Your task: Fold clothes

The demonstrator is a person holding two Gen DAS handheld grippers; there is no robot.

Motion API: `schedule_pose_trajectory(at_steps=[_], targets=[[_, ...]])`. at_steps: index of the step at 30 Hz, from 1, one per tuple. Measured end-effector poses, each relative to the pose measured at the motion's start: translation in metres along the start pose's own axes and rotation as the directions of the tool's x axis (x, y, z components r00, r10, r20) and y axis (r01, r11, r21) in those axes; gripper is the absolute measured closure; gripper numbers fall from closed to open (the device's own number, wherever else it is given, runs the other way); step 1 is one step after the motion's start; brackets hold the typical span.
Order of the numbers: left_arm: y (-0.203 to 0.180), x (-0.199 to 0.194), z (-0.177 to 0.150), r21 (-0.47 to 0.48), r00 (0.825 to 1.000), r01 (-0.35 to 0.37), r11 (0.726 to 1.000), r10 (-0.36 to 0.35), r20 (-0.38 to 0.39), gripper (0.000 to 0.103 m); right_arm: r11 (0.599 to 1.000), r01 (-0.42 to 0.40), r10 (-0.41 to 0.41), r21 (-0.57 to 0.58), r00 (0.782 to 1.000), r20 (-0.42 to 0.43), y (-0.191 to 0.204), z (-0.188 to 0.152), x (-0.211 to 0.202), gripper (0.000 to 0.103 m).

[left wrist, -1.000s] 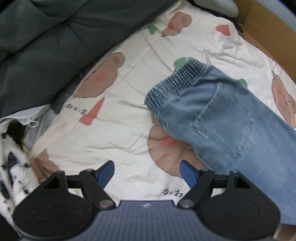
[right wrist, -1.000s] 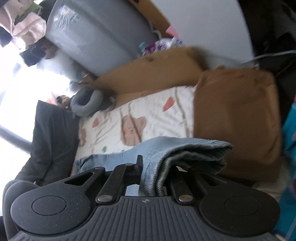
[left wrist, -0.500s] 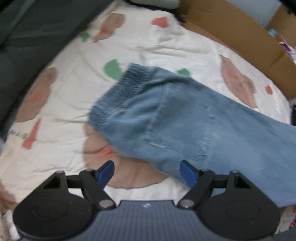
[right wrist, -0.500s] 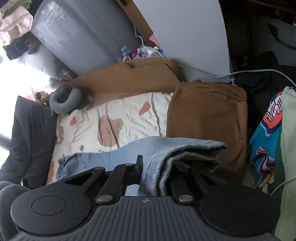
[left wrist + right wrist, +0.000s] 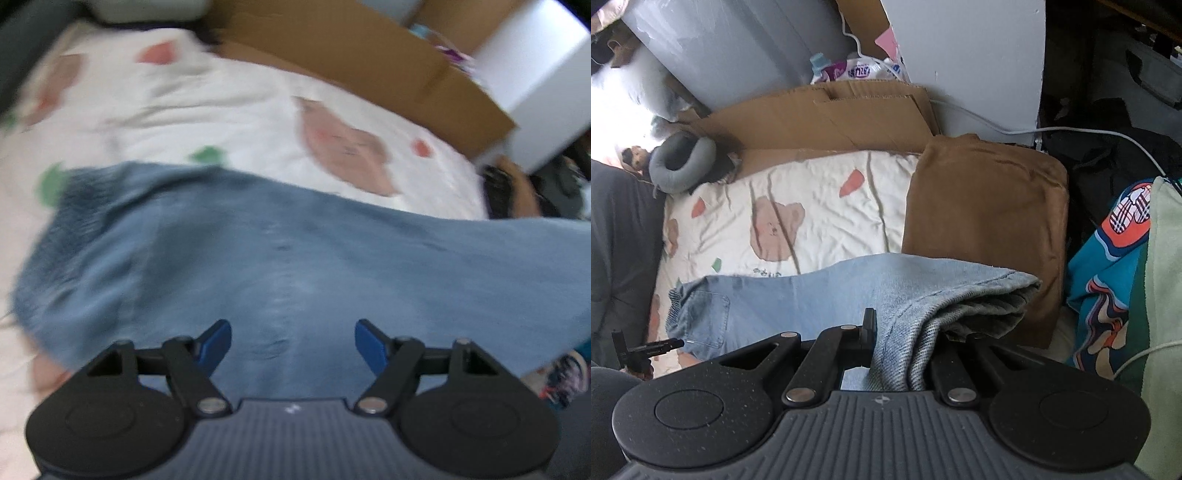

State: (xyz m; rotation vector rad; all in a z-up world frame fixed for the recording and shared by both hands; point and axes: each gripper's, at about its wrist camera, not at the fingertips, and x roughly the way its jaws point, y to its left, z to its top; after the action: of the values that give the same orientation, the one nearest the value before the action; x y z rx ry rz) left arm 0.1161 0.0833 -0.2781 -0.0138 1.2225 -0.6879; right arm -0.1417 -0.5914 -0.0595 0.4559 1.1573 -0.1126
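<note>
Light blue jeans (image 5: 295, 258) lie across a cream bedsheet with bear prints (image 5: 258, 110); their elastic waistband is at the left. My left gripper (image 5: 291, 332) hovers close above the seat of the jeans. Its blue pads (image 5: 218, 338) stand apart and are closing, with denim under the gap but none pinched. In the right wrist view the leg ends of the jeans (image 5: 923, 295) are bunched and lifted, and my right gripper (image 5: 905, 332) is shut on them. The cloth hides its fingertips.
A folded brown garment (image 5: 986, 229) lies on the bedsheet (image 5: 812, 206) just beyond the raised legs. Flat cardboard (image 5: 831, 118) lines the far side of the bed, with a grey neck pillow (image 5: 683, 162) at its left end. Colourful teal cloth (image 5: 1108, 277) hangs at the right.
The left gripper swung from beside the waistband to low over the seat of the jeans, and its jaws narrowed slightly. The right gripper rose a little with the leg ends, still shut.
</note>
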Motion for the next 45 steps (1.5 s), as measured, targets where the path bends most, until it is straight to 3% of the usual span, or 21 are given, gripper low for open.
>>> schedule_pose_trajectory(at_steps=[3,12,13,16,28,31,36,41,45], targets=[[-0.02,0.023,0.01,0.05,0.996,0.09,0.995,-0.089,-0.024,0.033,1.0,0.029,-0.029,-0.001,1.0,-0.01,0.009,0.003,0.0,0.098],[-0.064,0.091,0.02,0.105,0.971,0.231,0.967,-0.223,-0.082,0.038,0.998,0.062,-0.063,-0.016,0.998,-0.024,0.035,0.007,-0.001,0.098],[-0.069,0.1,0.021,0.098,0.968,0.245,0.965,-0.236,-0.088,0.042,0.998,0.067,-0.068,-0.012,0.997,-0.025,0.037,0.006,-0.002,0.098],[-0.086,0.129,0.019,0.098,0.945,0.308,0.946,-0.293,-0.147,0.063,0.996,0.086,-0.086,0.002,0.996,-0.024,0.043,0.002,-0.005,0.098],[-0.144,0.192,-0.011,0.189,0.861,0.47,0.862,-0.401,-0.314,0.068,0.991,0.132,-0.131,0.032,0.991,-0.03,0.063,-0.002,-0.001,0.098],[-0.155,0.202,-0.014,0.183,0.855,0.479,0.859,-0.409,-0.317,0.068,0.989,0.142,-0.141,0.034,0.989,-0.034,0.068,-0.002,0.0,0.098],[-0.176,0.216,-0.013,0.221,0.861,0.479,0.85,-0.405,-0.308,0.069,0.989,0.144,-0.143,0.023,0.989,-0.034,0.084,0.0,0.002,0.098],[-0.183,0.229,0.006,0.225,0.877,0.454,0.862,-0.387,-0.286,0.088,0.991,0.132,-0.132,0.005,0.99,-0.042,0.098,0.002,0.004,0.098],[-0.176,0.241,0.032,0.187,0.897,0.415,0.89,-0.366,-0.247,0.099,0.992,0.13,-0.129,0.007,0.991,-0.043,0.101,0.002,0.006,0.098]])
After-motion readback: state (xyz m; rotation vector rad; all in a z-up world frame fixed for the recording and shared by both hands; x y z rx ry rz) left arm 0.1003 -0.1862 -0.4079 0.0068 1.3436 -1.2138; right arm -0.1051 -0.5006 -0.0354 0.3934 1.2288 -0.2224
